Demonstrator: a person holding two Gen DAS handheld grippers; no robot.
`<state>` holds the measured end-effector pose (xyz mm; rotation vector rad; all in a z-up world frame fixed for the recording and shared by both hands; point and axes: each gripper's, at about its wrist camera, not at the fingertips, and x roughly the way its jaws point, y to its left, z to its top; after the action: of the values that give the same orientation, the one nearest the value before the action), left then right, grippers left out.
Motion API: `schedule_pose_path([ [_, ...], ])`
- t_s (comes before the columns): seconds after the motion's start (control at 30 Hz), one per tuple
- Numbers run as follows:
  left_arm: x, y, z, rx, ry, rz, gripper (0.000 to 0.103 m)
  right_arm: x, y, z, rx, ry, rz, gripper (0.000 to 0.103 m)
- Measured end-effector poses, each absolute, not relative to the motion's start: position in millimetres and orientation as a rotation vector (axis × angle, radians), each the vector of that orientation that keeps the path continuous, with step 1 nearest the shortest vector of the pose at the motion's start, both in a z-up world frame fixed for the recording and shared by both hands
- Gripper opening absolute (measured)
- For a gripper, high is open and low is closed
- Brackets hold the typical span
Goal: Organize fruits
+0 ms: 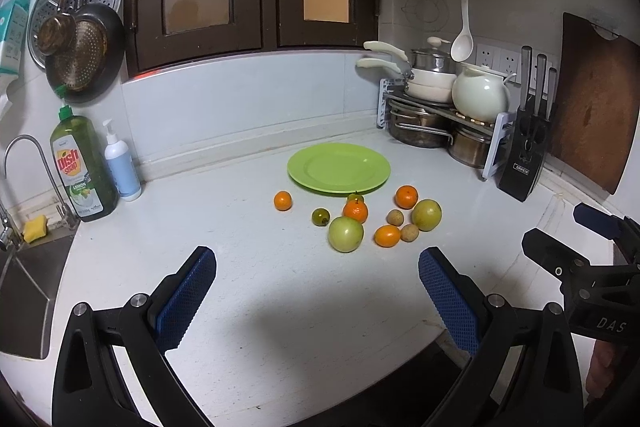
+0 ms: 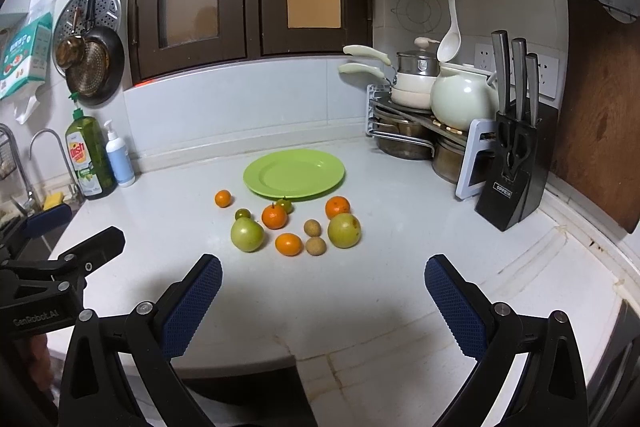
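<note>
A bare green plate (image 1: 338, 167) (image 2: 294, 174) lies on the white counter. In front of it sit several loose fruits: a green apple (image 1: 346, 233) (image 2: 247, 235), a yellow-green apple (image 1: 426, 214) (image 2: 344, 231), several oranges such as the stemmed one (image 1: 355, 211) (image 2: 274, 216), two small green citrus (image 1: 321, 216) (image 2: 242, 214) and two brown longans (image 1: 409, 232) (image 2: 315, 246). My left gripper (image 1: 318, 291) stands open, well short of the fruits. My right gripper (image 2: 323, 299) is also open and holds nothing; it shows at the right edge (image 1: 568, 247) of the left wrist view.
A dish soap bottle (image 1: 82, 167), a pump bottle (image 1: 122, 163) and a sink (image 1: 24, 283) are at the left. A pot rack (image 2: 420, 131), a knife block (image 2: 514, 167) and a wooden board (image 2: 600, 115) stand at the back right. The counter's front edge (image 2: 240, 367) is near.
</note>
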<state>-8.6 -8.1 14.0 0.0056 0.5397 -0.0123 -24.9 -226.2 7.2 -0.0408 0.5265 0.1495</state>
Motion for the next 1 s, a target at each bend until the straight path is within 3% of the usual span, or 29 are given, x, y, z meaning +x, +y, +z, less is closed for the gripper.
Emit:
schedule_pose_path([
  [1.0, -1.8, -9.3, 14.8, 0.008, 0.54, -0.019, 0.103, -16.7, -224.5, 10.5, -0.047, 0.527, 0.152, 0.102],
])
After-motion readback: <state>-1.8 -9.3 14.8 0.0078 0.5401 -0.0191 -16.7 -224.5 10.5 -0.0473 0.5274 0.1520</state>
